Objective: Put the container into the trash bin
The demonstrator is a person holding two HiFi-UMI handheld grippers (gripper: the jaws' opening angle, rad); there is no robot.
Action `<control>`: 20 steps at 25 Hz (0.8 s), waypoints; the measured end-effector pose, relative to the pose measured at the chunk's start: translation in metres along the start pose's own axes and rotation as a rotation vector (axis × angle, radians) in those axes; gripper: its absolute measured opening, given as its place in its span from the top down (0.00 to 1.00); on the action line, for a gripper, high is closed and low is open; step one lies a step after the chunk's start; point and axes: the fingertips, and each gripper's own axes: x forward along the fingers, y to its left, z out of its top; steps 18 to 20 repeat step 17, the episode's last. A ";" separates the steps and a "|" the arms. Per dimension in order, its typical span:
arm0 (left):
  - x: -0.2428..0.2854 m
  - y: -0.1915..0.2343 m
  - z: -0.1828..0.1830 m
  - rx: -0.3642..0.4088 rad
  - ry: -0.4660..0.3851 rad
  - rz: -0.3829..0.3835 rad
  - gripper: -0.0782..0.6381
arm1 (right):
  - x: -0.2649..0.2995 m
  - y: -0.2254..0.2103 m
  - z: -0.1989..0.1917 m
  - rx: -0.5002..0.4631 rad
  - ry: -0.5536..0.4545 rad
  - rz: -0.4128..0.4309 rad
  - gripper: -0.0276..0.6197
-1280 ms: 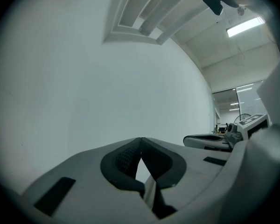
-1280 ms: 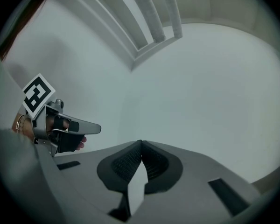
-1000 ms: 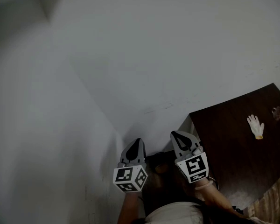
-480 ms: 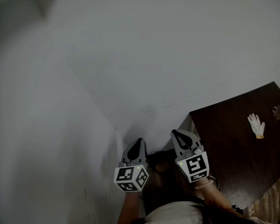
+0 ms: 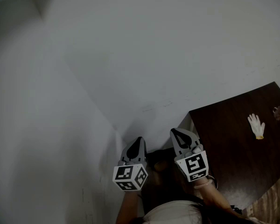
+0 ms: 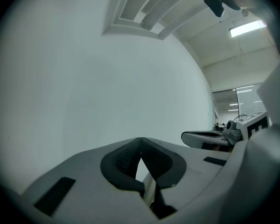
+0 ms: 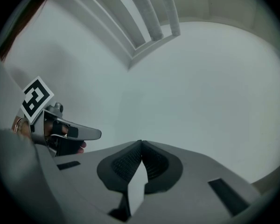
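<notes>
- My left gripper (image 5: 137,141) is closed. Its own view shows the two dark pads (image 6: 126,160) meeting at the tip with nothing between them.
- My right gripper (image 5: 177,134) is closed too, pads (image 7: 151,164) together and empty. The two grippers sit side by side, close but not touching, and each shows at the edge of the other's view.
- Both point at a bare white wall (image 5: 154,55), and both gripper views show little beyond that wall and the ceiling.
- I can find neither the container nor the trash bin in any of the three views, so I cannot say which way the container lies from either gripper, or how its long axis runs.
- The only place that carries anything is the dark brown surface (image 5: 233,157), to the right of my right gripper.
- On it, towards the far right, lies a white glove-shaped thing (image 5: 255,125).
- Just beyond that, at the frame's edge, is a small clear thing (image 5: 277,111) (possibly a container, but too small and too cut off to tell).
- If the container is on that surface, I judge my right gripper the nearer one, and I would have to turn right, away from the wall.
</notes>
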 end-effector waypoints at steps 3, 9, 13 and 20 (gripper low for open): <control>0.005 0.001 -0.002 -0.002 0.004 -0.001 0.86 | 0.004 -0.003 -0.003 0.000 0.004 0.001 0.95; 0.009 -0.005 -0.004 -0.001 0.016 -0.005 0.86 | 0.002 -0.008 -0.006 0.011 0.009 0.005 0.95; 0.015 -0.006 -0.007 -0.005 0.025 -0.007 0.86 | 0.006 -0.011 -0.009 0.007 0.011 0.008 0.95; 0.019 -0.008 -0.011 -0.007 0.031 -0.007 0.86 | 0.007 -0.014 -0.012 0.025 0.021 0.010 0.95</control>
